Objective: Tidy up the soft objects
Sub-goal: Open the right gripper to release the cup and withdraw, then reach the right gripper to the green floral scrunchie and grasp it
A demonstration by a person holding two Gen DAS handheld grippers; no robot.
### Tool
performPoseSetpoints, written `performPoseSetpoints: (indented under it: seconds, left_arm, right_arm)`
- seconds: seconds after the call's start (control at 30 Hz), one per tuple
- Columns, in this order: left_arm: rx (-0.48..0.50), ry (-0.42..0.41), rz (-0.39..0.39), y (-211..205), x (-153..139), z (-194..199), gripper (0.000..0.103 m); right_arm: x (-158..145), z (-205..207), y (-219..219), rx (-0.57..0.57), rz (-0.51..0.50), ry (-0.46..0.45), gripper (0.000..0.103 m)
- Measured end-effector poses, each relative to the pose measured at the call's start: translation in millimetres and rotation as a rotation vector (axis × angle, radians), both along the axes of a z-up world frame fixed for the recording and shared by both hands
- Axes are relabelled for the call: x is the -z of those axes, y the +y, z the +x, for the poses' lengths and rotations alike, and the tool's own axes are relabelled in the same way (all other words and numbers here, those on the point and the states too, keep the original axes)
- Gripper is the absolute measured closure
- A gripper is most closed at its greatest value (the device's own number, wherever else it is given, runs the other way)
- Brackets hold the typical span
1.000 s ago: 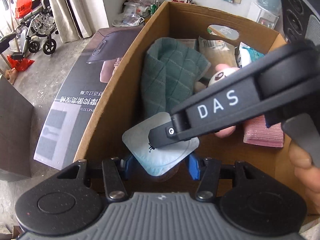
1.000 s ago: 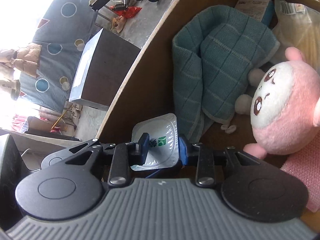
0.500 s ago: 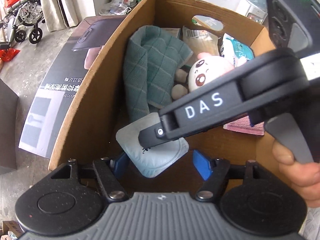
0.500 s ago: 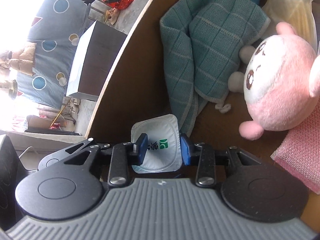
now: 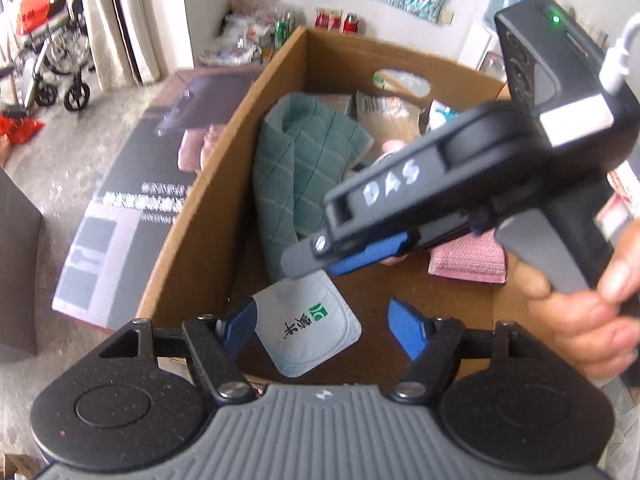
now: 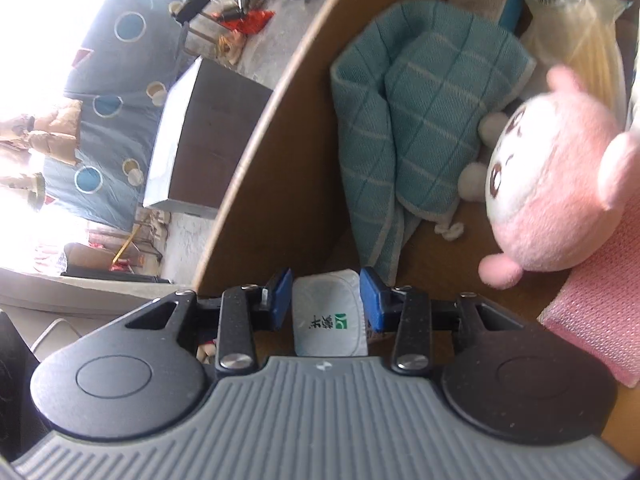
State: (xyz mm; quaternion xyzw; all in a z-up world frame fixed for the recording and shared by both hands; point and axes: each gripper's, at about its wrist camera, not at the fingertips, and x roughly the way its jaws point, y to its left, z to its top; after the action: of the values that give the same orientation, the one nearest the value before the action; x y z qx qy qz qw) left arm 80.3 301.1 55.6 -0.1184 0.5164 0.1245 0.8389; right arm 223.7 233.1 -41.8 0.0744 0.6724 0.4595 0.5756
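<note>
A white yogurt cup with a printed foil lid (image 5: 308,326) stands at the near end of a cardboard box (image 5: 192,216). My left gripper (image 5: 322,326) is open around it, not touching. My right gripper (image 6: 326,300) is open, its blue pads (image 6: 372,292) wide on either side of the cup (image 6: 328,316); in the left wrist view it hovers just above the cup (image 5: 360,248). In the box lie a teal checked towel (image 6: 416,120), a pink plush toy (image 6: 552,196) and a pink knitted cloth (image 6: 596,316).
Packets and a bag of noodles (image 6: 576,40) fill the far end of the box. A flat printed carton (image 5: 140,184) lies left of the box on the concrete floor. A wheelchair (image 5: 52,64) stands far left. A dark box (image 6: 204,140) is outside.
My left gripper has opened and let go of the cup, which now sits in the box. My right gripper has lifted and its pads stand apart from the cup.
</note>
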Motion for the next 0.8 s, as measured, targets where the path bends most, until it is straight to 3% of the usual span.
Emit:
performPoseSetpoints:
  seconds: [0.13, 0.23, 0.4, 0.7, 0.8]
  left_arm:
    - [0.051, -0.083, 0.037, -16.7, -13.3, -14.3, 0.029]
    - [0.106, -0.131, 0.015, -36.2, -16.0, -19.3, 0.029]
    - [0.253, -0.186, -0.179, -82.8, -6.6, -12.5, 0.029]
    - [0.373, -0.113, -0.309, -147.1, 22.6, 5.0, 0.029]
    - [0.373, -0.108, -0.286, -157.4, 19.5, 5.9, 0.026]
  right_arm:
    - [-36.1, 7.7, -33.2, 0.048, 0.075, -0.082, 0.066]
    - [-66.2, 10.9, -79.0, 0.112, 0.126, -0.167, 0.064]
    - [-94.1, 9.8, -181.8, 0.246, 0.157, -0.254, 0.060]
    - [-83.4, -18.9, -336.5, 0.459, 0.067, -0.299, 0.056]
    - [-69.5, -24.3, -363.4, 0.514, 0.059, -0.277, 0.056]
